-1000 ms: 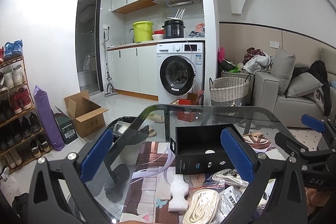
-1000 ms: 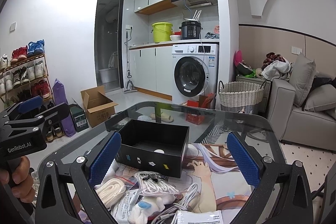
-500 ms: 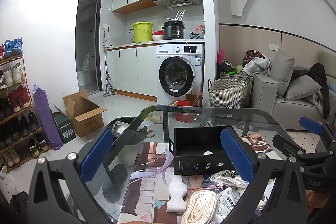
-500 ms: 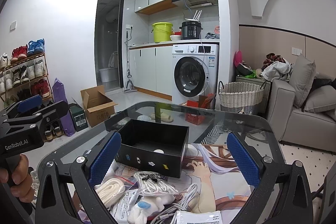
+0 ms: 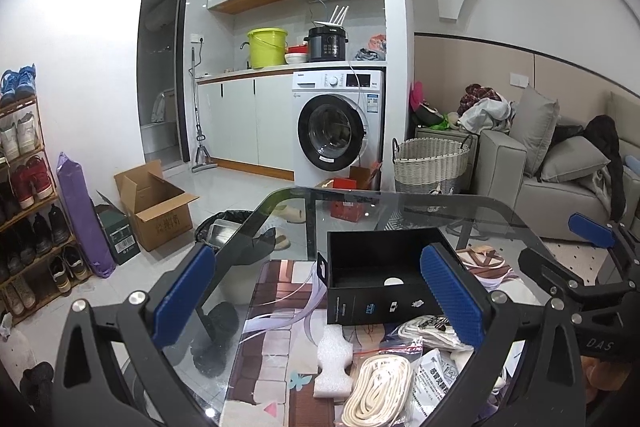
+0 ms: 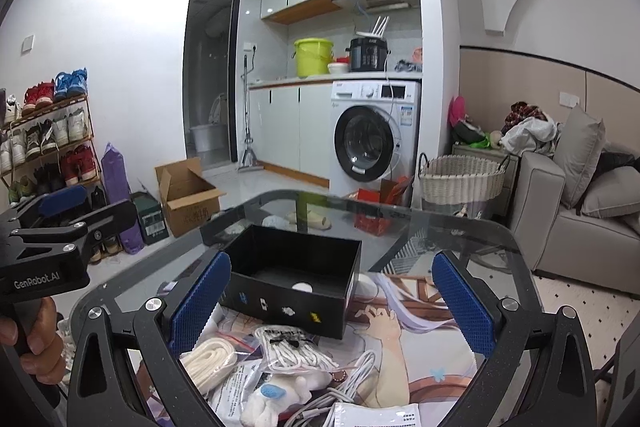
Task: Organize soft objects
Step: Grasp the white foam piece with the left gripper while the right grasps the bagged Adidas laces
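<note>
An open black box (image 5: 382, 277) (image 6: 294, 285) stands on the glass table (image 5: 460, 209). In front of it lies a pile of soft items: a cream coiled rope in a bag (image 5: 378, 387) (image 6: 210, 361), a white foam piece (image 5: 332, 361), a bundle of white gloves (image 6: 290, 345), a white plush with a blue spot (image 6: 276, 393), white cables (image 6: 344, 383) and paper packets (image 5: 436, 377). My left gripper (image 5: 320, 295) is open and empty above the pile's left side. My right gripper (image 6: 328, 309) is open and empty above the pile. Each gripper shows at the edge of the other's view.
A printed mat (image 6: 412, 347) covers the table's near part. Beyond the table are a washing machine (image 5: 336, 131), a wicker basket (image 5: 432, 163), a cardboard box (image 5: 154, 203), a shoe rack (image 5: 24, 187) and a sofa (image 5: 560, 171).
Both grippers stay open and nearly still. The left view has drifted slightly, so the black box sits a little lower and to the left.
</note>
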Action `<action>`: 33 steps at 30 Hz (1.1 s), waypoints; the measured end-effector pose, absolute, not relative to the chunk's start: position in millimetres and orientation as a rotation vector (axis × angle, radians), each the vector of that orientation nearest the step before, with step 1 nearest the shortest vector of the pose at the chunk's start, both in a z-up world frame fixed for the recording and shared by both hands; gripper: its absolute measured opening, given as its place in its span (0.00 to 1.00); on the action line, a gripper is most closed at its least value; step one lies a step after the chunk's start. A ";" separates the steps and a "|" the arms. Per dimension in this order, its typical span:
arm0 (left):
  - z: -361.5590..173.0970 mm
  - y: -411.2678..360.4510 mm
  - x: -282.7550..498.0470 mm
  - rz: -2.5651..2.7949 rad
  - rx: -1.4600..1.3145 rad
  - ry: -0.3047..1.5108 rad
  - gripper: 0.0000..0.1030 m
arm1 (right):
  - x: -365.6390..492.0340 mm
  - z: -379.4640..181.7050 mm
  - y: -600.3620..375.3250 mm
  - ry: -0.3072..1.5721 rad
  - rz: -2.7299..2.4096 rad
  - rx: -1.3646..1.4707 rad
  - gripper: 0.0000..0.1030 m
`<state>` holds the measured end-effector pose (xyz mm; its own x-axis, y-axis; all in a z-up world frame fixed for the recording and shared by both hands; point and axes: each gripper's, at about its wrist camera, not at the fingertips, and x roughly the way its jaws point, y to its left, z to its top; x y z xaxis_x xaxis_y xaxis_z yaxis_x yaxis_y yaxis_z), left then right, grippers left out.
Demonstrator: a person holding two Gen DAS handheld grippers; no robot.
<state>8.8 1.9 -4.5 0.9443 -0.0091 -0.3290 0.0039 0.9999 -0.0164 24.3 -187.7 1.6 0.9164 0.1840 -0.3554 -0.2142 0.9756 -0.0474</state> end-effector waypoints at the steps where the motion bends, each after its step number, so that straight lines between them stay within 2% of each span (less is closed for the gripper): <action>1: -5.1 1.5 9.2 -0.006 -0.012 0.338 1.00 | 25.2 1.5 -187.2 0.363 0.203 -0.089 1.00; 11: -18.9 4.1 36.7 -0.060 -0.004 0.513 1.00 | 48.2 -1.6 -182.5 0.458 0.236 -0.130 1.00; 17: -36.7 0.0 82.8 -0.132 0.050 0.737 1.00 | 98.2 -13.9 -166.3 0.733 0.383 -0.194 1.00; 20: -53.9 -0.8 105.7 -0.154 0.077 0.851 0.96 | 124.1 -21.7 -162.2 0.851 0.402 -0.228 1.00; 22: -66.7 -1.4 116.1 -0.156 0.088 0.911 0.90 | 136.4 -29.4 -159.4 0.912 0.426 -0.239 1.00; 29: -96.3 -5.2 130.4 -0.191 0.117 1.047 0.89 | 162.0 -73.4 -141.6 1.068 0.494 -0.284 0.99; 33: -111.3 -15.7 134.3 -0.213 0.155 1.098 0.80 | 167.3 -99.9 -137.7 1.135 0.498 -0.283 0.89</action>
<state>134.3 -15.7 -111.3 0.4378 -0.0939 -0.8942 0.2472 0.9688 0.0193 167.3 -137.7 -99.9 0.3298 0.2343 -0.9145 -0.5148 0.8567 0.0339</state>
